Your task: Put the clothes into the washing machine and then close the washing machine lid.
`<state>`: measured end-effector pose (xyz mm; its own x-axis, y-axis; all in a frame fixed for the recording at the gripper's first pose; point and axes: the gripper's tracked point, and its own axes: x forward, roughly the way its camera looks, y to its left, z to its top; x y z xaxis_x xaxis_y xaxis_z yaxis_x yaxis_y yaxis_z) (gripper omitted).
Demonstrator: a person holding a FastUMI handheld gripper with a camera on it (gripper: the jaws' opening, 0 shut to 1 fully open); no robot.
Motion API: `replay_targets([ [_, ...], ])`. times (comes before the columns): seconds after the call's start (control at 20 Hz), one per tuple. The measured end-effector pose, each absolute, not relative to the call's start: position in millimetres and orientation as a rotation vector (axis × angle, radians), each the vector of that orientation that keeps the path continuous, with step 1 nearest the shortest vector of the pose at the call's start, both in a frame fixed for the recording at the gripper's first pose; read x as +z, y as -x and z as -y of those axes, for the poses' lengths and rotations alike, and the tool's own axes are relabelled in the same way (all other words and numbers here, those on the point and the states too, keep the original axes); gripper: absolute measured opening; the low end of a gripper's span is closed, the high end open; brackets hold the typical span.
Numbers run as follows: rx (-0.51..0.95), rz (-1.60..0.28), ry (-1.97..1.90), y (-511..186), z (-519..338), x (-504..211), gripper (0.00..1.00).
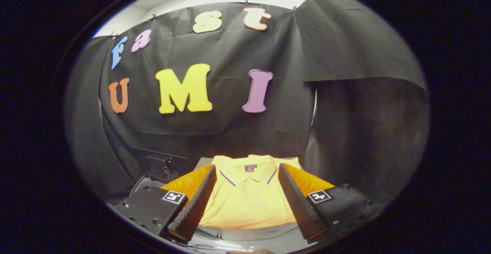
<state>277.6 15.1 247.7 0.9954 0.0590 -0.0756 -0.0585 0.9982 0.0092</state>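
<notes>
The gripper [247, 177] hung wide open over the folded yellow polo shirt [247, 198], seemingly lined up to grasp it.

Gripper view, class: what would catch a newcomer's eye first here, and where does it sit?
A bright yellow folded polo shirt with a purple-trimmed collar lies flat just ahead of the gripper, framed between its two spread fingers. The fingers stand open and touch nothing. Beyond the shirt hangs the black cloth booth wall.
</notes>
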Motion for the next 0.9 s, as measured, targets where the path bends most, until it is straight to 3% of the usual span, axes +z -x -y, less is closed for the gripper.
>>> replay_targets([
  [0.4, 0.090, -0.329, 0.014, -378, -14, 200, 1.00],
  [0.9, 0.047, -0.589, 0.026, -407, 8, 116, 1.00],
])
